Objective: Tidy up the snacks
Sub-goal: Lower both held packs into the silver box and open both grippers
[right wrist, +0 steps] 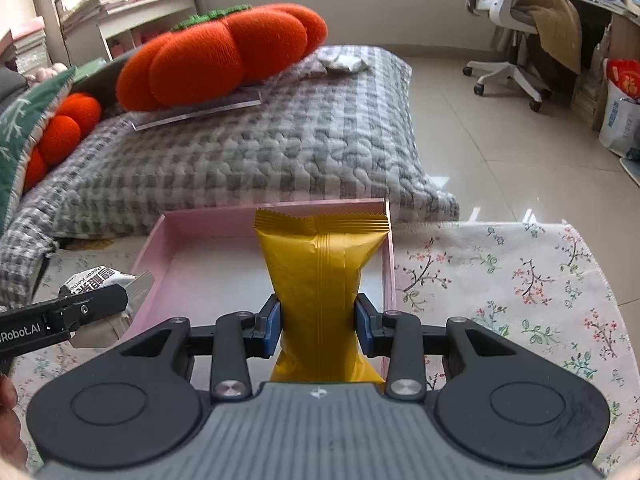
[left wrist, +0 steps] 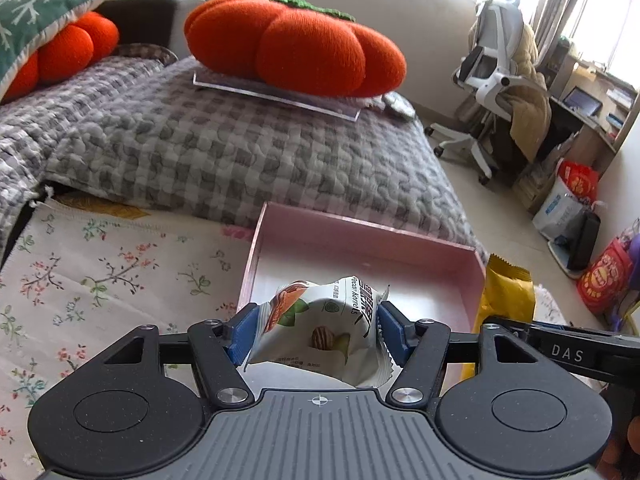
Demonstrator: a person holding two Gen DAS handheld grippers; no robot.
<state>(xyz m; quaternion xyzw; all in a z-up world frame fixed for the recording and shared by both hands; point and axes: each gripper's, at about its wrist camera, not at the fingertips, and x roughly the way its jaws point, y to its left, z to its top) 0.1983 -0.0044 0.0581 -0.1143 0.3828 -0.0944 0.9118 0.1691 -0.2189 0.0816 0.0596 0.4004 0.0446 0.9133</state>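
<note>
White pecan snack packet (left wrist: 320,326) is clamped between my left fingers (left wrist: 244,334), above the pink tray (left wrist: 368,236); gold snack packet (right wrist: 320,280) is clamped between my right fingers (right wrist: 365,325), over the same tray, ahead on the floral cloth (right wrist: 500,280)

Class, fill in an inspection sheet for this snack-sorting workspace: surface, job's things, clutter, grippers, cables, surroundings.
Surface: floral cloth beneath a pink tray; tray floor looks bare.
Job's things: white pecan packet and gold packet, both held above the tray.
Clutter: nothing seen on the cloth.
Grippers: left gripper shut on the white pecan packet; right gripper shut on the gold packet.
Cables: nothing seen.
Surroundings: grey checked quilt, orange pumpkin cushion, white office chair, bags on the floor.
</note>
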